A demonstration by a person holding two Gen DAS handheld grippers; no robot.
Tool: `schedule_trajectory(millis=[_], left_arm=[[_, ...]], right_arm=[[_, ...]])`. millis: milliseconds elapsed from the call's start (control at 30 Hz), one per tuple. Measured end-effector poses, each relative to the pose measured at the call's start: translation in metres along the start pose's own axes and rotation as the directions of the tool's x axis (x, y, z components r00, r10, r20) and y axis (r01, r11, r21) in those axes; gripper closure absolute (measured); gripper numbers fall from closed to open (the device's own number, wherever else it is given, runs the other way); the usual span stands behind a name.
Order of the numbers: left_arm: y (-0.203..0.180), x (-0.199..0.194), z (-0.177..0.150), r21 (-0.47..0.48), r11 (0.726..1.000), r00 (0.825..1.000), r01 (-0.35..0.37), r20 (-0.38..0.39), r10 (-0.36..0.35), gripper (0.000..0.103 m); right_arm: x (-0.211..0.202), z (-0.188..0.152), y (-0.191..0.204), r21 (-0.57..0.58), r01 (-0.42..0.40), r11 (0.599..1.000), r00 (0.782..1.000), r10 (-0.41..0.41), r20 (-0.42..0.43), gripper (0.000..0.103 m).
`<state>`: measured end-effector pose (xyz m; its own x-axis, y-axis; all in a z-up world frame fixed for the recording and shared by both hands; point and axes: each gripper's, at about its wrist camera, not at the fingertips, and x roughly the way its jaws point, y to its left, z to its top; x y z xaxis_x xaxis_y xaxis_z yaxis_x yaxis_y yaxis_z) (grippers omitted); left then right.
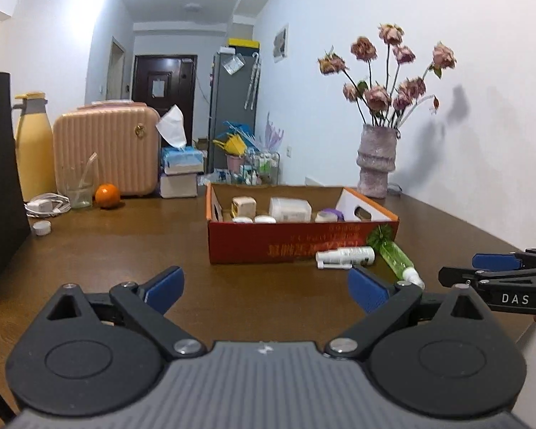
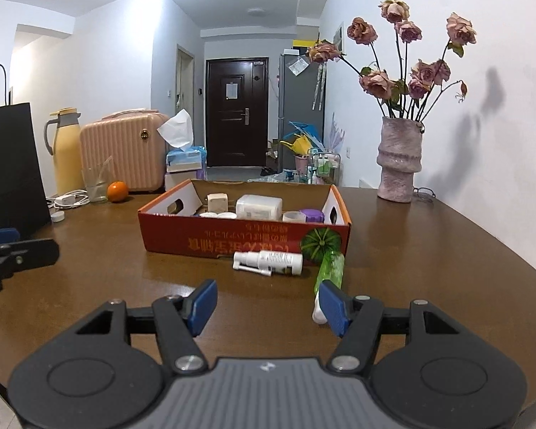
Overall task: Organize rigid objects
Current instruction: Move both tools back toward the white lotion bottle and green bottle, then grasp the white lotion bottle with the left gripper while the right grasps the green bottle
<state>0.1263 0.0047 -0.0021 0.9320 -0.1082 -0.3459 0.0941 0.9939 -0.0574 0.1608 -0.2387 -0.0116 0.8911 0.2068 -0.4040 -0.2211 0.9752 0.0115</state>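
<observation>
Where hallway meets white walls, brown table (image 2: 89, 257) under red box (image 2: 246, 239), both tongs (image 1: 264, 286) (image 2: 268, 307) released.

Box: cardboard box (image 2: 246, 237) sits mid-table (image 2: 411, 250), holding small containers (image 2: 259, 206).
Near side: spray bottle (image 2: 268, 261) lies just before the box; tube (image 2: 329, 271) lies at its right.
Far right: vase (image 2: 398, 159) by the wall.
Far left: suitcase (image 2: 125, 152), thermos (image 2: 66, 150), orange (image 2: 117, 191), glass (image 2: 95, 182).
</observation>
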Motion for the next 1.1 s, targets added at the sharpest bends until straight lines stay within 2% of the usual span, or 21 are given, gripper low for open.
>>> schedule_trajectory(millis=[200,367,467,567,600,667,733,833,900,967,1067,1100], left_arm=[[-0.006,0.026,-0.010,0.016,0.999,0.997,0.040,-0.065,-0.039,0.003],[-0.023,0.062,-0.010,0.078,0.988,0.986,0.131,-0.114,-0.121,0.003],[-0.037,0.095,-0.002,0.127,0.972,0.972,0.197,-0.151,-0.177,0.005],[-0.051,0.134,0.009,0.175,0.952,0.959,0.253,-0.174,-0.223,0.015],[-0.056,0.148,0.012,0.190,0.944,0.954,0.271,-0.187,-0.236,0.018],[-0.069,0.177,0.017,0.248,0.921,0.944,0.301,-0.214,-0.251,0.019],[-0.082,0.201,0.021,0.313,0.899,0.943,0.306,-0.230,-0.241,0.024],[-0.095,0.233,0.024,0.349,0.864,0.923,0.363,-0.260,-0.283,0.027],[-0.102,0.252,0.024,0.357,0.851,0.912,0.386,-0.285,-0.294,0.029],[-0.106,0.266,0.022,0.352,0.833,0.890,0.426,-0.329,-0.316,0.032],[-0.109,0.275,0.015,0.331,0.826,0.871,0.455,-0.357,-0.337,0.037],[-0.110,0.278,0.013,0.324,0.830,0.869,0.454,-0.366,-0.333,0.044]], right_arm=[[0.011,-0.012,-0.008,0.020,0.017,1.000,0.999,-0.016,-0.034,0.041],[0.038,-0.014,-0.025,0.035,0.036,0.999,0.997,-0.034,-0.067,0.041],[0.061,-0.012,-0.036,0.034,0.048,0.998,0.995,-0.045,-0.088,0.041],[0.088,-0.006,-0.047,0.026,0.047,0.999,0.994,-0.044,-0.104,0.042],[0.098,-0.005,-0.051,0.020,0.046,0.999,0.993,-0.044,-0.107,0.046],[0.120,0.000,-0.060,0.018,0.053,0.998,0.992,-0.050,-0.119,0.052],[0.139,0.005,-0.070,0.034,0.062,0.997,0.990,-0.057,-0.127,0.053],[0.165,0.014,-0.084,0.064,0.064,0.996,0.990,-0.055,-0.132,0.054],[0.177,0.016,-0.089,0.072,0.052,0.996,0.989,-0.042,-0.139,0.059],[0.183,0.014,-0.094,0.073,0.025,0.997,0.989,-0.014,-0.149,0.059],[0.182,0.009,-0.101,0.076,0.009,0.997,0.988,0.003,-0.155,0.060],[0.181,0.008,-0.104,0.083,0.010,0.997,0.987,0.003,-0.159,0.062]])
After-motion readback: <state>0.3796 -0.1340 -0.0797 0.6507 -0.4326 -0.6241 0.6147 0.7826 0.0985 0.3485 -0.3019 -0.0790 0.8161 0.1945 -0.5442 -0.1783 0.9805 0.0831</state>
